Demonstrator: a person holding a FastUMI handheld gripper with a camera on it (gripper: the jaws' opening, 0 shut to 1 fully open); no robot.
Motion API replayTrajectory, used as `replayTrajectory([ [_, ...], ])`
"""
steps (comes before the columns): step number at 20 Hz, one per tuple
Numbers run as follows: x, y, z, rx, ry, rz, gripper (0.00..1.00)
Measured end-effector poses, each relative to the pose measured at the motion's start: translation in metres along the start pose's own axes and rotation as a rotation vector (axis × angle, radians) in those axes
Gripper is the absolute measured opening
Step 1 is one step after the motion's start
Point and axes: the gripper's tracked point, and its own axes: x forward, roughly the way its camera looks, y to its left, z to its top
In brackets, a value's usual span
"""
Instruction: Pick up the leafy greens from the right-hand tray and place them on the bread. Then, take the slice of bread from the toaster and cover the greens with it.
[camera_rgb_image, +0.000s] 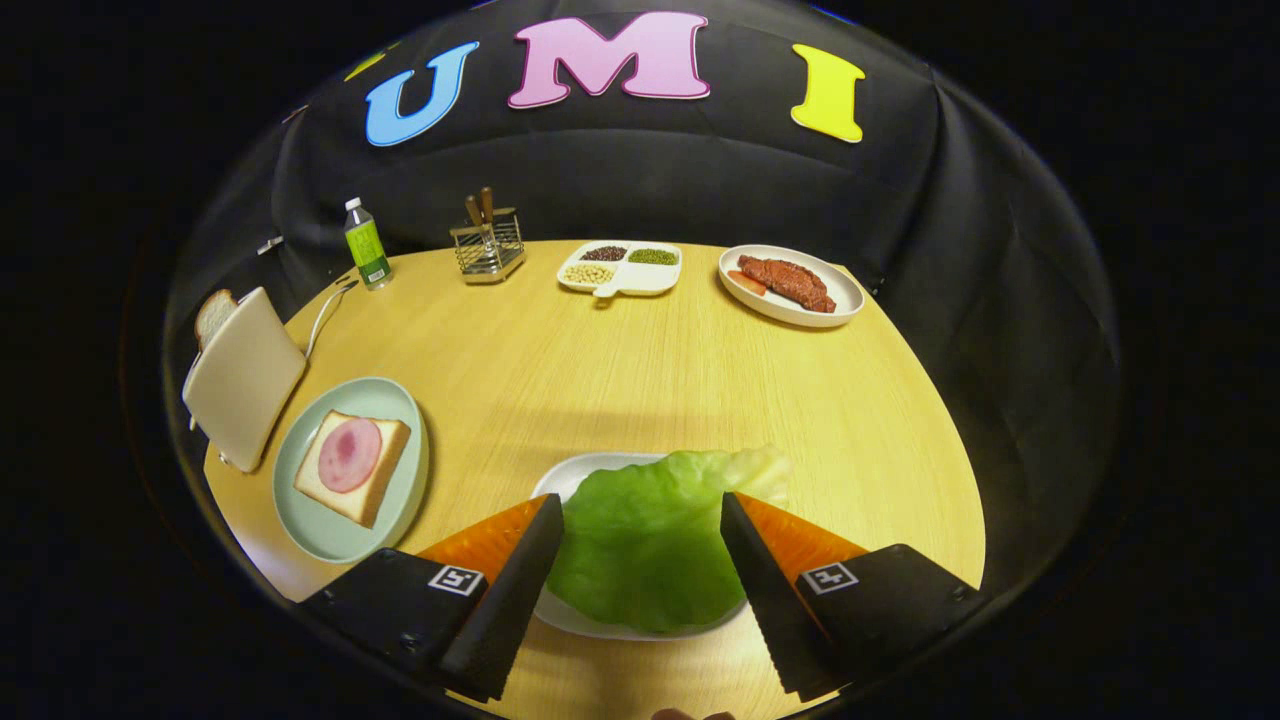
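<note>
A round wooden table (640, 360) with pale, fine grain takes up the centre and lower part of the frame. Its top is evenly and warmly lit, with a soft shadow band crossing it just below the middle. Behind it, across the upper half and down both sides, hangs a black cloth wall (620, 190), creased and folded, with a slanting seam at the upper right.
</note>
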Motion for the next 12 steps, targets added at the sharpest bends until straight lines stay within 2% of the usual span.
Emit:
replayTrajectory([
  [5,0.016,-0.001,-0.029,0.024,0.090,0.011,0.99],
  [12,0.017,-0.001,-0.026,0.035,0.077,0.009,0.98],
])
